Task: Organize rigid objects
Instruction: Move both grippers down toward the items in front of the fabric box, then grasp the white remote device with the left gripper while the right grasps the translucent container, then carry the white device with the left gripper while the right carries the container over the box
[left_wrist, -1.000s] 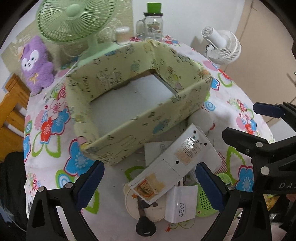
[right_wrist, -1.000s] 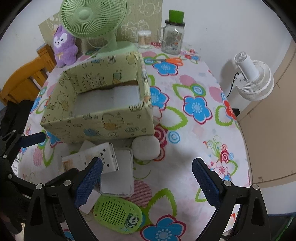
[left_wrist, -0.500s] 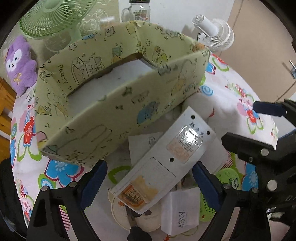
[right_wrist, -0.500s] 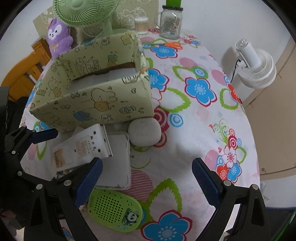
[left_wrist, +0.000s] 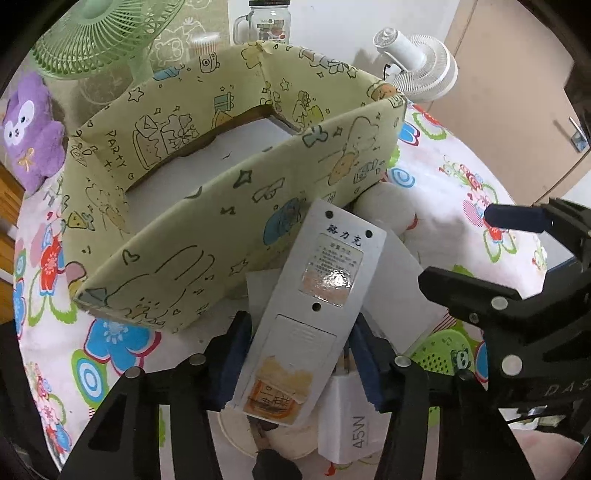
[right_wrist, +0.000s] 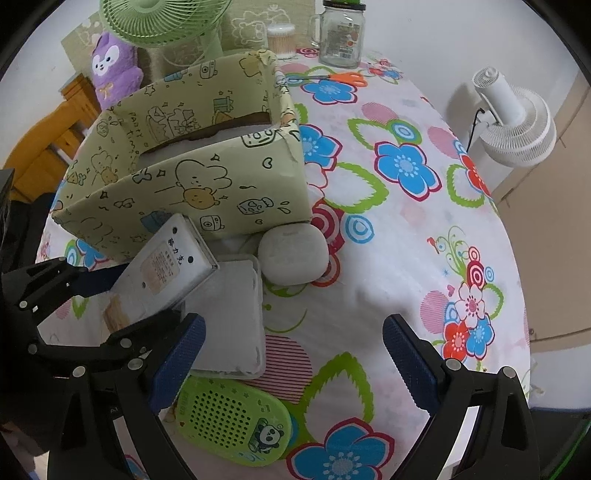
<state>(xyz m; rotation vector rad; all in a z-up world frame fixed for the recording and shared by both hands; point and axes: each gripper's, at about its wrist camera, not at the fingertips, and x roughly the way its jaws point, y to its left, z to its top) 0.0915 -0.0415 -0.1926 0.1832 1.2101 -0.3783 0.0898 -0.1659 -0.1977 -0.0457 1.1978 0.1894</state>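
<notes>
My left gripper (left_wrist: 297, 363) is shut on a white remote control (left_wrist: 314, 306), lying back side up with a label. The remote also shows in the right wrist view (right_wrist: 162, 273), tilted up against the front wall of the green patterned box (right_wrist: 192, 192). The box (left_wrist: 229, 206) is open-topped with a white floor. My right gripper (right_wrist: 291, 360) is open and empty above the tablecloth, right of the left one. Near it lie a white flat case (right_wrist: 229, 317), a grey rounded case (right_wrist: 293, 254) and a green panda speaker (right_wrist: 236, 424).
A white 45W charger (left_wrist: 351, 424) and a round white item lie under the remote. At the back stand a green fan (right_wrist: 162, 22), a purple plush (right_wrist: 112, 66), a glass jar (right_wrist: 341, 33) and orange scissors (right_wrist: 340, 77). A white fan (right_wrist: 517, 118) stands off the table's right edge.
My left gripper moved in around the remote and closed on it, and the remote's front end rose toward the box wall. My right gripper dropped slightly and stayed open.
</notes>
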